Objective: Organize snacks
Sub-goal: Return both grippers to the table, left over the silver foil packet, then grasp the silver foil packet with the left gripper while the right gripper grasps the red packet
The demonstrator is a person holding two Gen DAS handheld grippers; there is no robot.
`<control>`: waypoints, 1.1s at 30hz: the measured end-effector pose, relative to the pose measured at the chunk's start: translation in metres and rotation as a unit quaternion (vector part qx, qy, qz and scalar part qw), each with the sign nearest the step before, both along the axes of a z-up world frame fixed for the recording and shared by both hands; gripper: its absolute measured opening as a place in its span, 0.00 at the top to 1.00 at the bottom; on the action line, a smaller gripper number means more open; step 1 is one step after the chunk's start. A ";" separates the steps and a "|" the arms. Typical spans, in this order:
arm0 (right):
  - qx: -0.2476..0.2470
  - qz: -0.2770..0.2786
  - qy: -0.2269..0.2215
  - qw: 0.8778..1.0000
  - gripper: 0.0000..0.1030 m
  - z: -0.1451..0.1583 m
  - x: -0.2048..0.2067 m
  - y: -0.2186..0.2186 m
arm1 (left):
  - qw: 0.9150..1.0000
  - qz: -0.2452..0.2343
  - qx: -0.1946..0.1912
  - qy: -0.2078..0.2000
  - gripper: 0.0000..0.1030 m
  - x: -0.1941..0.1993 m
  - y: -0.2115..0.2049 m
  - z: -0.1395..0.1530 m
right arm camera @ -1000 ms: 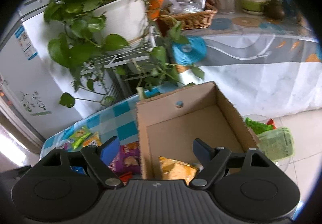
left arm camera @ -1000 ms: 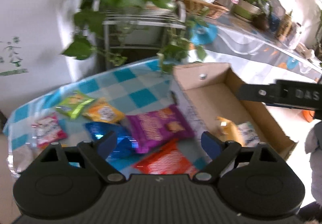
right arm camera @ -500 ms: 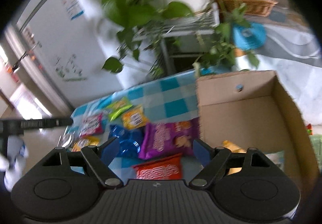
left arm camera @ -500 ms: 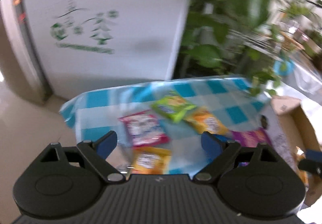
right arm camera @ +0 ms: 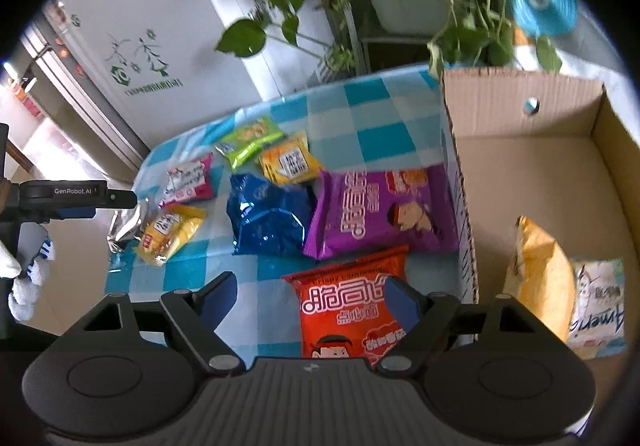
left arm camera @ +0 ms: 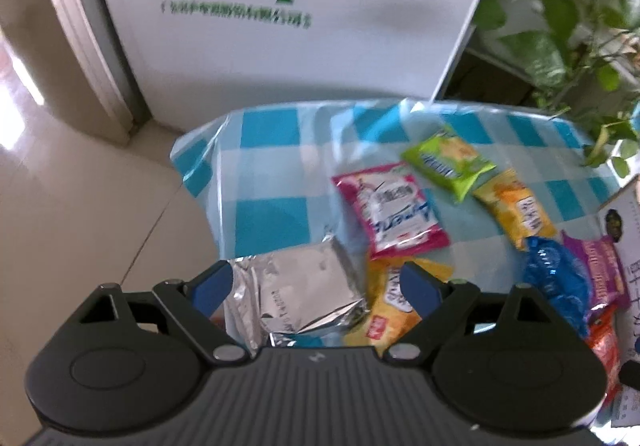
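In the left wrist view, the left gripper (left arm camera: 316,284) is hanging with its blue-padded jaws spread wide over a crinkled silver foil packet (left arm camera: 298,292), which is lying between and below them at the table's near edge, untouched. A glossy yellow packet (left arm camera: 386,312) is sitting just beside the foil one, a pink-and-white pouch (left arm camera: 390,211) beyond it. The blue-and-white checked plastic cloth (left arm camera: 272,173) is draping over the table, a white fridge with green tree print (left arm camera: 280,5) behind.

In the right wrist view, the right gripper (right arm camera: 310,296) is standing open, its jaws having just been widening, with a shiny red snack bag (right arm camera: 344,310) lying flat under them, partly beneath the right pad. A purple bag (right arm camera: 380,211) and a crumpled blue bag (right arm camera: 268,215) are lying further off. The brown corrugated cardboard box (right arm camera: 520,101) is sitting to the right, holding two packets.
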State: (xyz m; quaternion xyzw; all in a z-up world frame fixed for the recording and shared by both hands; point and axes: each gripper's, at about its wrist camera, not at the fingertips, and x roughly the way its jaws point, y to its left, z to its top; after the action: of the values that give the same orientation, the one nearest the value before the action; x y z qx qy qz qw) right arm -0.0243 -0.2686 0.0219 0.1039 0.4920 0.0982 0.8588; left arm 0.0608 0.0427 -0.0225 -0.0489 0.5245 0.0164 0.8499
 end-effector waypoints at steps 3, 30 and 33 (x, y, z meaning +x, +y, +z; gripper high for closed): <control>-0.014 -0.006 0.009 1.000 0.15 -0.007 0.003 0.004 | 1.000 0.007 -0.015 0.014 0.12 0.004 0.005 -0.008; -0.055 0.021 0.055 0.997 0.10 -0.033 0.015 0.046 | 0.999 -0.013 -0.022 0.045 0.11 0.018 -0.003 -0.028; -0.069 0.027 0.055 0.996 0.09 -0.036 0.014 0.053 | 0.999 -0.013 -0.011 0.040 0.10 0.018 -0.006 -0.028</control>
State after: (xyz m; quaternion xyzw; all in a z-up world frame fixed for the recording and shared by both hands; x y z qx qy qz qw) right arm -0.0101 -0.2159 -0.0138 0.0362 0.5470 0.0808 0.8324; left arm 0.0788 0.0367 -0.0501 -0.0509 0.5585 0.0016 0.8279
